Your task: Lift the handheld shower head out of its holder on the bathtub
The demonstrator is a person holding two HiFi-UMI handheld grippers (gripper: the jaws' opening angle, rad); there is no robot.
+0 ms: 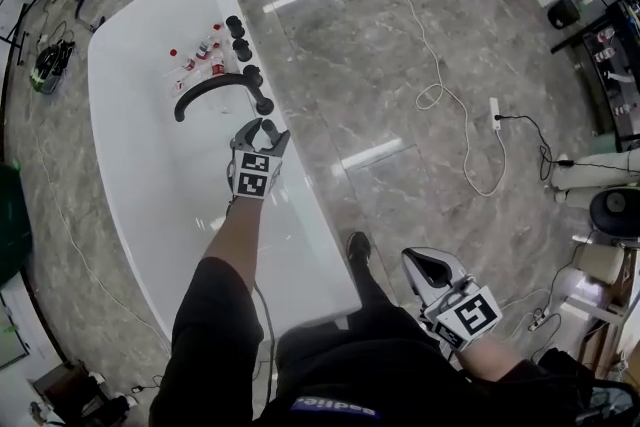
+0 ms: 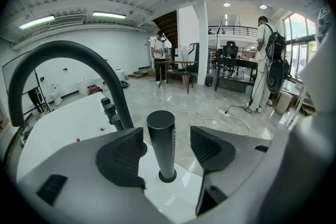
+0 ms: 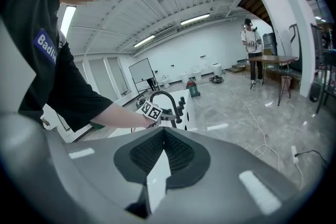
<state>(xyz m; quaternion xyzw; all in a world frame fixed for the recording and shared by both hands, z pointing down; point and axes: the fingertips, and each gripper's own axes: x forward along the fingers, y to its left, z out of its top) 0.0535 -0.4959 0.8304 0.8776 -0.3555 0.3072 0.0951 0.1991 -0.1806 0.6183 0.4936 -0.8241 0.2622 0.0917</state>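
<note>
Two ribbed pads (image 2: 123, 157) flanking cylindrical shower head (image 2: 161, 144)

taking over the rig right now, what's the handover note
Left gripper: open, fingers on either side of the shower head, not yet closed on it.
Right gripper: shut, empty, at the person's right side, away from the bathtub.
Shower head: upright in its holder on the tub rim, near the spout.
Done: left gripper lined up on the head.
Left: close on the head, then probably lift it straight up out of the holder.
</note>
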